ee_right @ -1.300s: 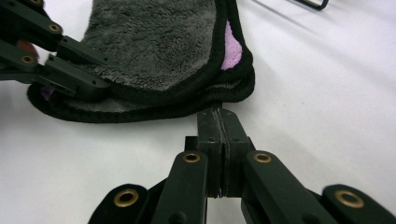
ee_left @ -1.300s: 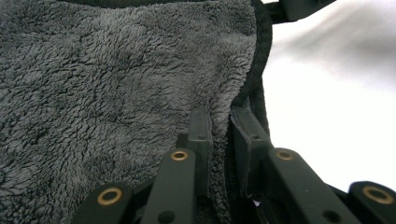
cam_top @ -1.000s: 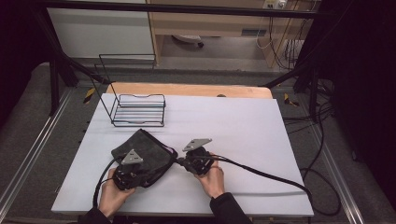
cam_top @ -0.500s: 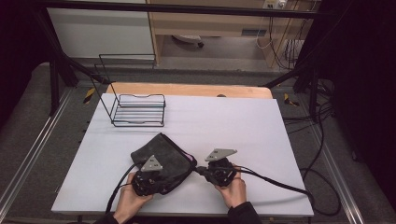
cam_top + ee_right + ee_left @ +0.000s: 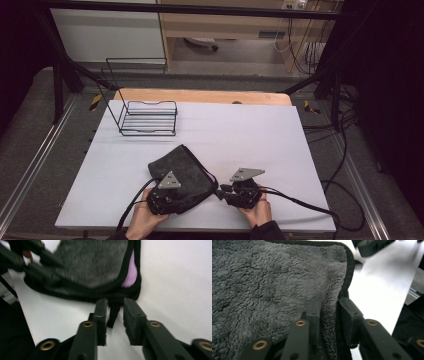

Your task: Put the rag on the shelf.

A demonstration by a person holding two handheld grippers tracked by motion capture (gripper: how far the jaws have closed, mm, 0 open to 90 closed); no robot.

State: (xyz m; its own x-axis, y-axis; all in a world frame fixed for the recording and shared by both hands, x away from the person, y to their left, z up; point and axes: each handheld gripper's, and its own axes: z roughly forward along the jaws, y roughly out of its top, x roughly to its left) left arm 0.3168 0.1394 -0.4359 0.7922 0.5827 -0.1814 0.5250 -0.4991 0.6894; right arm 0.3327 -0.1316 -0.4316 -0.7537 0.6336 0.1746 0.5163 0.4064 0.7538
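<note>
White surface [image 5: 250,130] carries dark grey fleecy folded cloth [image 5: 182,172] near you, left of centre. Your left gripper [image 5: 329,312] just opening, cloth edge between jaws; right gripper [image 5: 113,308] opening, black loop between, unpressed.

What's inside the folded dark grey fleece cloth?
Right gripper view: a lilac patch peeks out between the layers of the black-edged dark grey fleece cloth at its edge. The rest of the inside is covered.

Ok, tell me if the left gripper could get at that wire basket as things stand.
Probably yes. The left gripper sits on the dark towel at the table's near edge, and the wire basket stands at the far left with bare table between. Its jaws still straddle the towel's edge.
</note>
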